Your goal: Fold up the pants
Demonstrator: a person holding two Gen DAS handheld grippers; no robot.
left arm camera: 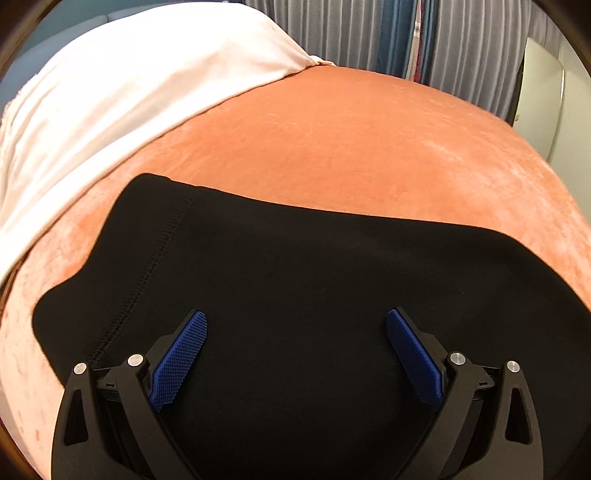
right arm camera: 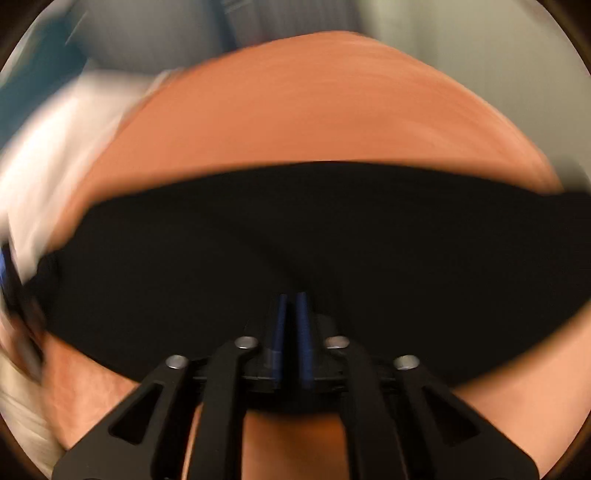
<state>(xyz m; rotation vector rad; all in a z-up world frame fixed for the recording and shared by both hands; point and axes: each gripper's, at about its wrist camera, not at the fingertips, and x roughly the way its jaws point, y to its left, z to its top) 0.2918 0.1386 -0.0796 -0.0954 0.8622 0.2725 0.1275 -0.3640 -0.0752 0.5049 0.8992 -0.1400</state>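
Black pants [left arm camera: 295,266] lie flat on an orange blanket [left arm camera: 351,140]. A stitched seam runs down their left part in the left wrist view. My left gripper [left arm camera: 296,321] is wide open just above the pants, with nothing between its blue pads [left arm camera: 181,362]. In the blurred right wrist view the pants [right arm camera: 258,240] stretch across the frame. My right gripper [right arm camera: 291,299] is shut on the near edge of the pants, and a crease runs up from its tips.
A white sheet or pillow [left arm camera: 122,85] lies at the far left of the bed; it also shows in the right wrist view [right arm camera: 55,147]. Grey and blue curtains [left arm camera: 424,33] hang behind the bed. A pale panel [left arm camera: 543,96] stands at the far right.
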